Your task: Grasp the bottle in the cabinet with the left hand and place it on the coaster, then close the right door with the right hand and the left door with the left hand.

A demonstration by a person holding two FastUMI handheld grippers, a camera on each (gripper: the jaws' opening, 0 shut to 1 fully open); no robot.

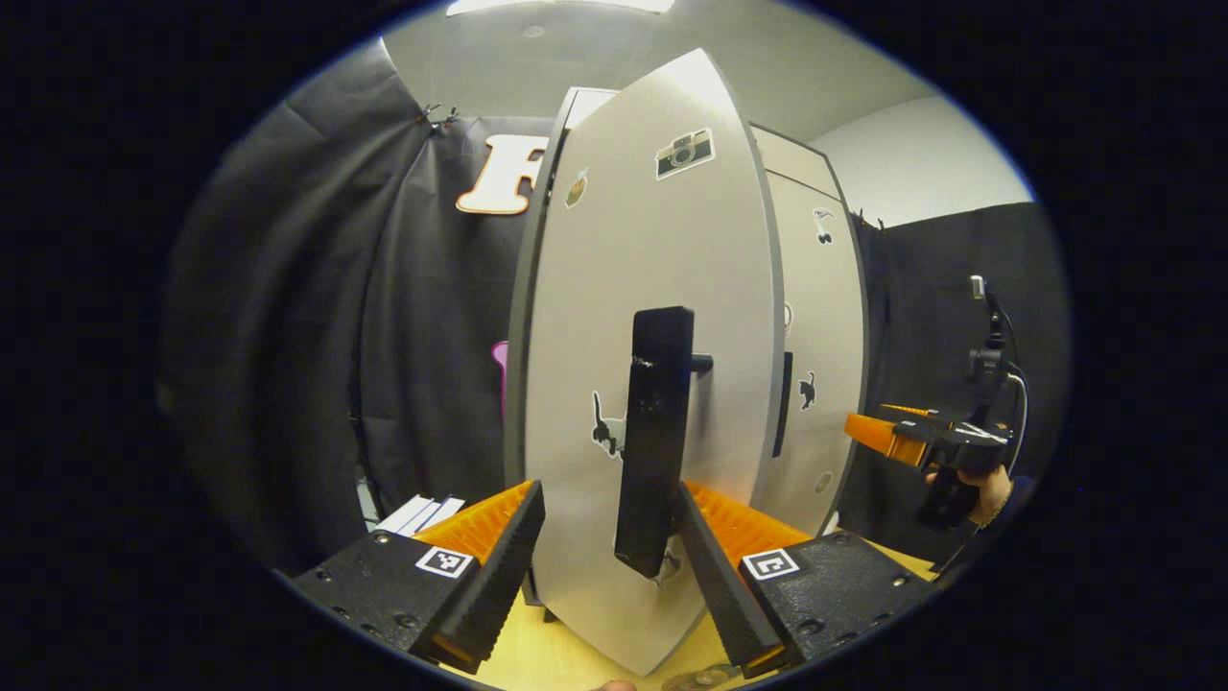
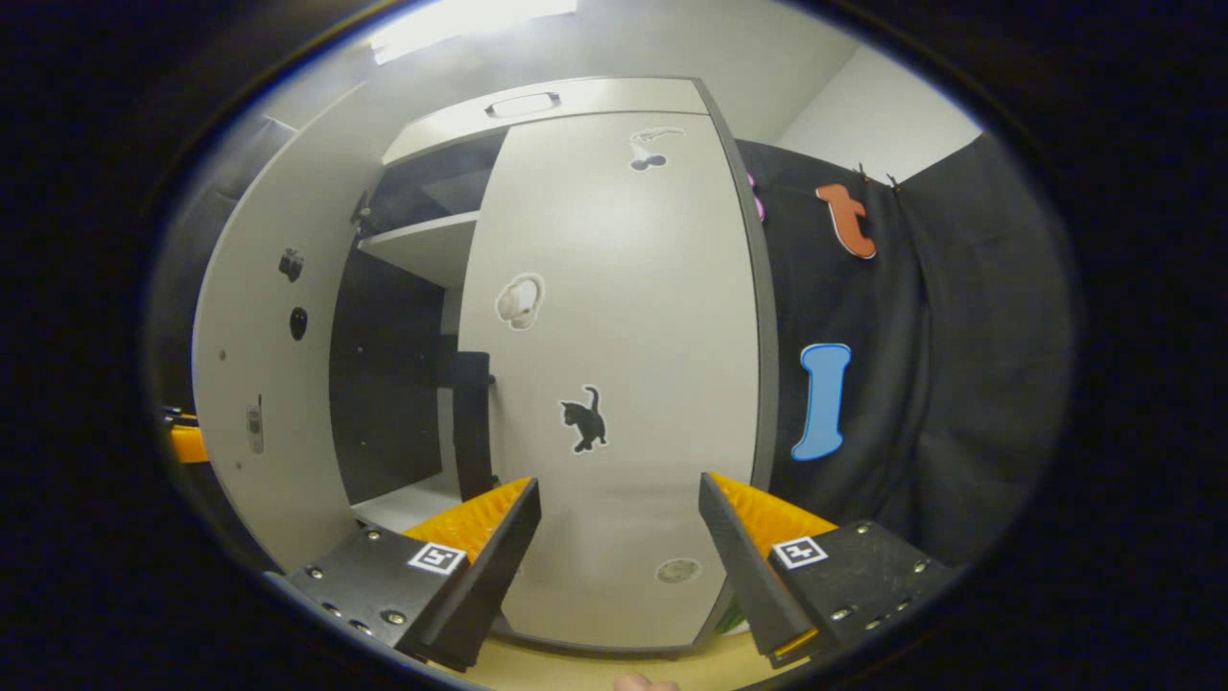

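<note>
Jaws wide open on the left gripper, straddling the black handle of the sticker-covered, half-open left door, while the right gripper, also open, faces the shut right door.

The left door looks like smooth painted board or metal, which one I cannot tell, with a soft satin sheen; its handle looks like matt black plastic, a little scuffed near the top. The right door has the same smooth pale finish, with flat glossy stickers on it. The inside shelf looks equally smooth. The booth wall is black matt cloth with folds. The counter looks like light wood, smooth. On the left claw the bodies look like matt plastic with metal screws, and the finger pads are ribbed.
</note>
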